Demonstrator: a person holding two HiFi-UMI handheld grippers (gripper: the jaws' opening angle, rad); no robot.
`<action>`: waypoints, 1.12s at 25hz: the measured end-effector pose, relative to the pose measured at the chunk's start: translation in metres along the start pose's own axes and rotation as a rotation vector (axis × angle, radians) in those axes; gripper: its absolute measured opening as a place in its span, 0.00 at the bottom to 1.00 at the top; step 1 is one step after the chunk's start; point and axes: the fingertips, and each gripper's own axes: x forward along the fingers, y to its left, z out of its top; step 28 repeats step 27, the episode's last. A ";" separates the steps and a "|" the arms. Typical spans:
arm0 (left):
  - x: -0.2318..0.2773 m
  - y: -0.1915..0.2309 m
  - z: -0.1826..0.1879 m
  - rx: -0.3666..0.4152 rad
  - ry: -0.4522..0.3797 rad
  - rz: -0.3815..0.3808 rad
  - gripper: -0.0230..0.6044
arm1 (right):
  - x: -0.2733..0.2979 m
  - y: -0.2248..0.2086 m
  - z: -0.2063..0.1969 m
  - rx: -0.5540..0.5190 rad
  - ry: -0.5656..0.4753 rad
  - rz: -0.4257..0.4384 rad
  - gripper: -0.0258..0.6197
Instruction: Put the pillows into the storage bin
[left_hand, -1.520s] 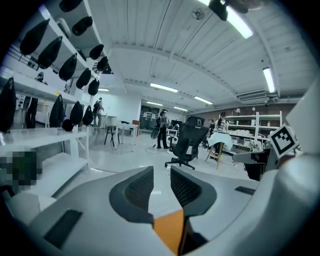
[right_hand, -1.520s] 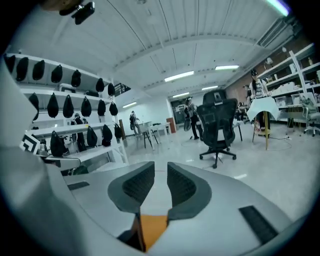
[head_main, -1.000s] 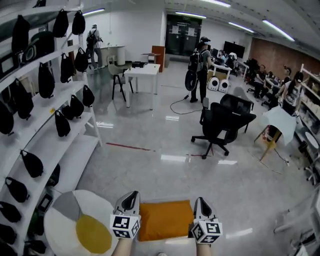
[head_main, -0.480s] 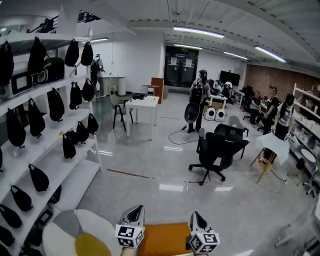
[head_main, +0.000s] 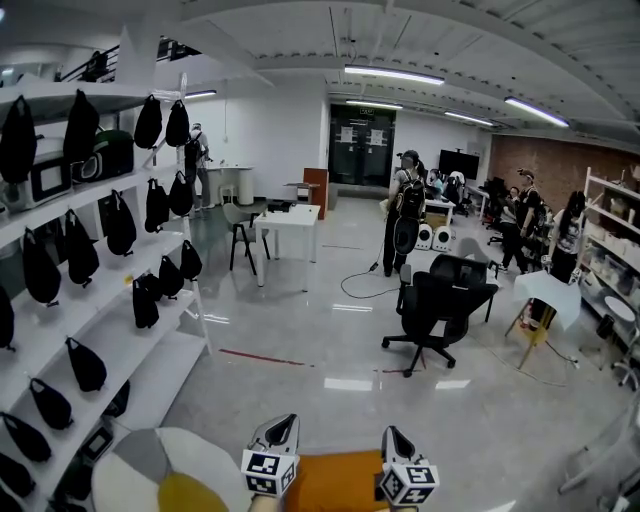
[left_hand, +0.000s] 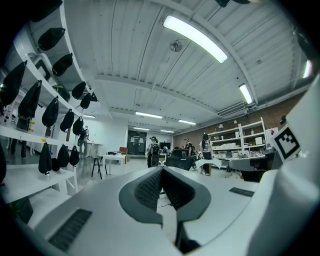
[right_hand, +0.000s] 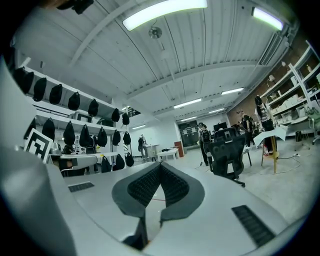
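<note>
Though jaws meet, only head view shows pillow (head_main: 335, 485).

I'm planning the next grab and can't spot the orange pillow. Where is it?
In the head view the orange pillow sits at the bottom edge, between the left gripper and right gripper, just right of the round white-and-yellow cushion.

A large open-plan lab or workshop office: a glossy grey floor (head_main: 300, 330), long ceiling strip lights (head_main: 394, 74), white open shelving (head_main: 150, 345) on the left hung with black pouches (head_main: 146, 303), a white table (head_main: 290, 217) far off, a black swivel chair (head_main: 435, 305), and a brick wall (head_main: 545, 160) far right.
</note>
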 end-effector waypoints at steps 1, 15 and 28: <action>-0.001 -0.001 -0.001 0.000 0.002 -0.002 0.07 | -0.002 0.000 -0.001 -0.005 -0.001 -0.003 0.04; -0.021 -0.007 -0.007 -0.003 0.010 0.013 0.07 | -0.016 0.005 -0.003 -0.015 0.005 0.009 0.04; -0.029 -0.001 -0.010 -0.007 0.019 0.033 0.07 | -0.015 0.012 -0.007 -0.018 0.019 0.030 0.04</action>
